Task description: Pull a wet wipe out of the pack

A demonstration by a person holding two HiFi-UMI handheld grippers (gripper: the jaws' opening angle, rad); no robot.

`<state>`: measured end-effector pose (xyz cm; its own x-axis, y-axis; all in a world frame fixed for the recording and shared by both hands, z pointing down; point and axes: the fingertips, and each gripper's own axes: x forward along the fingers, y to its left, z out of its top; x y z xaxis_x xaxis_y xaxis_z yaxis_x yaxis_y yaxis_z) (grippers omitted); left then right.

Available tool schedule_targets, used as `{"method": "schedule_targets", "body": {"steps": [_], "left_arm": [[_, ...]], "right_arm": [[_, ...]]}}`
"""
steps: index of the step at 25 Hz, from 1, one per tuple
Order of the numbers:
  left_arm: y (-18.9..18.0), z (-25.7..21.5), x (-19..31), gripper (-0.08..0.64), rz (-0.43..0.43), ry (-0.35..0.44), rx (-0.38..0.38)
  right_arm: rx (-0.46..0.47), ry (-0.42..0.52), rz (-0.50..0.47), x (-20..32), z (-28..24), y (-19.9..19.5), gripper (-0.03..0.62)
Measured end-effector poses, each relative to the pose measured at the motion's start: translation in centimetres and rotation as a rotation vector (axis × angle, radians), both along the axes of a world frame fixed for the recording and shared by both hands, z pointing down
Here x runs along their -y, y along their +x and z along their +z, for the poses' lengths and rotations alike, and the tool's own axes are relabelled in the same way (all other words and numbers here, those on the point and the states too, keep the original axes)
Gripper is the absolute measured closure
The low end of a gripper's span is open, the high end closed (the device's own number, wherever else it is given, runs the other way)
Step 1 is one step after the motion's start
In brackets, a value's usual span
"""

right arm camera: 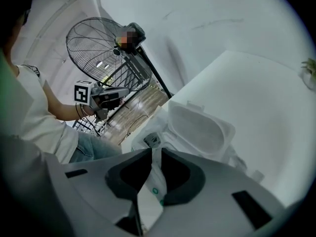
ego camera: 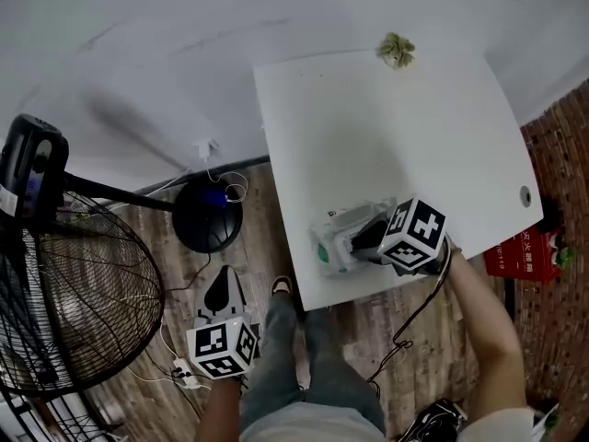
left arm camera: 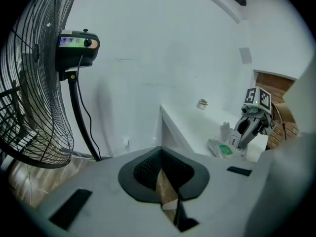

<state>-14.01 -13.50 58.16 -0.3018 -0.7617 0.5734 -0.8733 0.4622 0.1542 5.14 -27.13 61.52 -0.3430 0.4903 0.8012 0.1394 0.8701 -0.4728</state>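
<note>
A white wet wipe pack [ego camera: 329, 247] with a green label lies at the near edge of the white table [ego camera: 396, 127]. Its oval lid [right arm camera: 200, 127] stands open. My right gripper [ego camera: 363, 238] is down on the pack's front end. Its jaws are closed together, with white film carrying green print [right arm camera: 150, 191] between them. In the left gripper view the pack [left arm camera: 224, 149] sits under the right gripper's fingers [left arm camera: 245, 132]. My left gripper [ego camera: 221, 288] hangs low beside the table over the wooden floor. It is shut with nothing in it [left arm camera: 163, 181].
A large standing fan [ego camera: 64, 293] with a round black base [ego camera: 207, 215] is left of the table, with cables and a power strip [ego camera: 179, 371] on the floor. A small dried plant [ego camera: 397, 51] lies at the table's far edge. A red box [ego camera: 525, 251] sits right.
</note>
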Motion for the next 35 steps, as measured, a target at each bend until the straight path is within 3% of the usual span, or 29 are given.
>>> {"method": "schedule_targets", "body": {"steps": [12, 15, 35], "left_arm": [[-0.2, -1.2, 0.1, 0.555, -0.005, 0.015, 0.005], [-0.2, -1.6, 0.1, 0.555, -0.008, 0.02, 0.007], [0.9, -4.1, 1.3, 0.555, 0.039, 0.047, 0.043]], "right_arm": [[0.022, -0.081, -0.011, -0.2, -0.2, 0.1, 0.552], [0.033, -0.074, -0.002, 0.0, -0.2, 0.1, 0.591], [0.132, -0.065, 0.123, 0.9, -1.6, -0.1, 0.591]]}}
